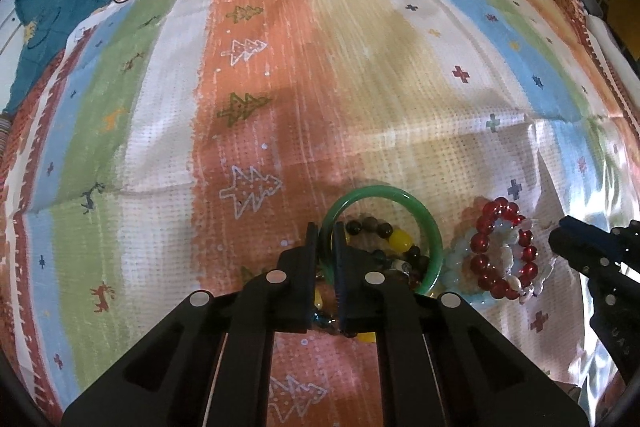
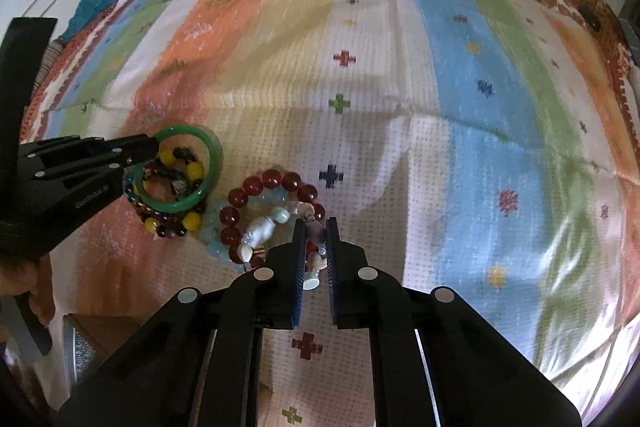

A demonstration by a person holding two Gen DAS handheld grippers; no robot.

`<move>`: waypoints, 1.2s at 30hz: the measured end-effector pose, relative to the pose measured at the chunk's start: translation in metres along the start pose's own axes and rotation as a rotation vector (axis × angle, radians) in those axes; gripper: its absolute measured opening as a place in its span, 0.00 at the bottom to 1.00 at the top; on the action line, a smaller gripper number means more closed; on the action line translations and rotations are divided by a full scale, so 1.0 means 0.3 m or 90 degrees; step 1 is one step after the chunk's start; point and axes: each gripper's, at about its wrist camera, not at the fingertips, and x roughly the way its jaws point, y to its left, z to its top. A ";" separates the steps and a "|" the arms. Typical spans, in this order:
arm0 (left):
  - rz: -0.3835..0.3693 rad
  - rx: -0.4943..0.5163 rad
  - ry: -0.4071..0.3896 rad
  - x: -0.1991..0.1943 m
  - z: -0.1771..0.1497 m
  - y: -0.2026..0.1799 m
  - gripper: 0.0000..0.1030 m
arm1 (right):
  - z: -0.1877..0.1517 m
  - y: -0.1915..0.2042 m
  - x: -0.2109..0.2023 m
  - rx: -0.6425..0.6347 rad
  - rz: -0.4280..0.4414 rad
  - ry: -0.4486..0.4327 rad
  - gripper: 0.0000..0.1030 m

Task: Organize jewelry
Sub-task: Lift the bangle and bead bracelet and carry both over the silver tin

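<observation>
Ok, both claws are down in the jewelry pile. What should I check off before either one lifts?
1. Left claw closed on the green bangle rim: ok.
2. Bangle free of the yellow and dark beaded bracelet beneath: cannot tell.
3. Right claw gripping a strand in the red beaded bracelet cluster: cannot tell.
4. Pale blue beaded bracelet untangled from the red one: not ok.
5. Claws apart from each other: ok.

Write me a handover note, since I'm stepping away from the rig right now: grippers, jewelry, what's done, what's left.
Left gripper: closed on the green bangle, which lies over the yellow-and-dark bead bracelet.
Right gripper: fingers around a strand of the white bead bracelet; grip unclear.
Red bead bracelet and pale blue bead bracelet lie piled there on the striped cloth.
Done: nothing separated.
Left: lift each piece out, lay apart.
</observation>
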 end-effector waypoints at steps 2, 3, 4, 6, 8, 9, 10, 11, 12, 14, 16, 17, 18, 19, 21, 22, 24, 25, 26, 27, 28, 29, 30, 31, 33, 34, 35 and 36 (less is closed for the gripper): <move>0.003 0.001 -0.006 -0.019 0.006 -0.001 0.07 | 0.002 0.004 -0.018 -0.002 0.000 -0.009 0.10; 0.003 0.000 -0.009 -0.028 0.007 0.000 0.07 | 0.005 0.006 -0.025 -0.004 -0.001 -0.012 0.10; 0.003 -0.001 -0.012 -0.038 0.010 0.001 0.07 | 0.007 0.010 -0.035 -0.007 -0.001 -0.017 0.10; 0.004 -0.001 -0.019 -0.062 0.013 -0.001 0.07 | 0.009 0.019 -0.054 -0.014 -0.002 -0.026 0.10; 0.006 0.000 -0.024 -0.082 0.014 -0.007 0.07 | 0.012 0.028 -0.079 -0.023 -0.007 -0.039 0.10; 0.006 0.002 -0.027 -0.092 0.014 -0.010 0.07 | 0.011 0.030 -0.088 -0.026 -0.010 -0.045 0.10; 0.007 0.004 -0.030 -0.105 0.013 -0.015 0.07 | 0.011 0.033 -0.102 -0.029 -0.013 -0.052 0.10; 0.008 0.006 -0.032 -0.113 0.012 -0.019 0.07 | 0.011 0.035 -0.114 -0.030 -0.012 -0.057 0.10; 0.009 0.008 -0.035 -0.123 0.012 -0.023 0.07 | 0.012 0.034 -0.122 -0.030 -0.012 -0.061 0.10; 0.012 0.011 -0.040 -0.144 0.008 -0.029 0.07 | 0.005 0.038 -0.142 -0.033 -0.014 -0.070 0.10; 0.014 0.011 -0.043 -0.161 0.004 -0.033 0.07 | 0.000 0.036 -0.158 -0.034 -0.017 -0.077 0.10; 0.015 0.011 -0.045 -0.171 0.000 -0.034 0.07 | -0.003 0.035 -0.164 -0.031 -0.015 -0.079 0.10; 0.017 0.009 -0.047 -0.180 -0.006 -0.034 0.07 | -0.006 0.033 -0.171 -0.029 -0.013 -0.081 0.10; 0.017 0.007 -0.048 -0.189 -0.013 -0.033 0.07 | -0.010 0.033 -0.176 -0.027 -0.012 -0.084 0.10; 0.016 0.000 -0.048 -0.203 -0.028 -0.029 0.07 | -0.016 0.039 -0.190 -0.026 -0.008 -0.089 0.10; 0.016 -0.002 -0.046 -0.210 -0.038 -0.026 0.07 | -0.020 0.043 -0.197 -0.027 -0.005 -0.090 0.10; 0.017 -0.005 -0.046 -0.226 -0.056 -0.024 0.07 | -0.031 0.048 -0.216 -0.018 0.015 -0.092 0.10; 0.018 -0.005 -0.048 -0.239 -0.066 -0.022 0.07 | -0.036 0.051 -0.229 -0.015 0.021 -0.095 0.10; 0.020 -0.004 -0.050 -0.253 -0.072 -0.021 0.07 | -0.043 0.057 -0.244 -0.018 0.019 -0.102 0.10; 0.022 -0.004 -0.054 -0.267 -0.077 -0.021 0.07 | -0.047 0.064 -0.258 -0.022 0.014 -0.108 0.10; 0.022 -0.005 -0.059 -0.281 -0.080 -0.020 0.07 | -0.052 0.074 -0.275 -0.028 0.010 -0.115 0.10; 0.021 -0.007 -0.062 -0.291 -0.084 -0.017 0.07 | -0.057 0.081 -0.288 -0.031 0.009 -0.121 0.10; 0.019 -0.011 -0.067 -0.307 -0.089 -0.014 0.07 | -0.063 0.087 -0.302 -0.032 0.009 -0.126 0.10; 0.017 -0.014 -0.071 -0.320 -0.093 -0.012 0.07 | -0.067 0.091 -0.311 -0.033 0.008 -0.130 0.10; 0.013 -0.019 -0.077 -0.342 -0.104 -0.012 0.07 | -0.080 0.102 -0.332 -0.038 0.007 -0.138 0.10; 0.011 -0.020 -0.081 -0.355 -0.113 -0.013 0.07 | -0.090 0.112 -0.345 -0.043 0.007 -0.141 0.10; 0.012 -0.019 -0.084 -0.366 -0.120 -0.015 0.07 | -0.098 0.119 -0.354 -0.048 0.007 -0.143 0.10; 0.014 -0.016 -0.087 -0.376 -0.128 -0.018 0.07 | -0.111 0.132 -0.369 -0.055 0.007 -0.150 0.10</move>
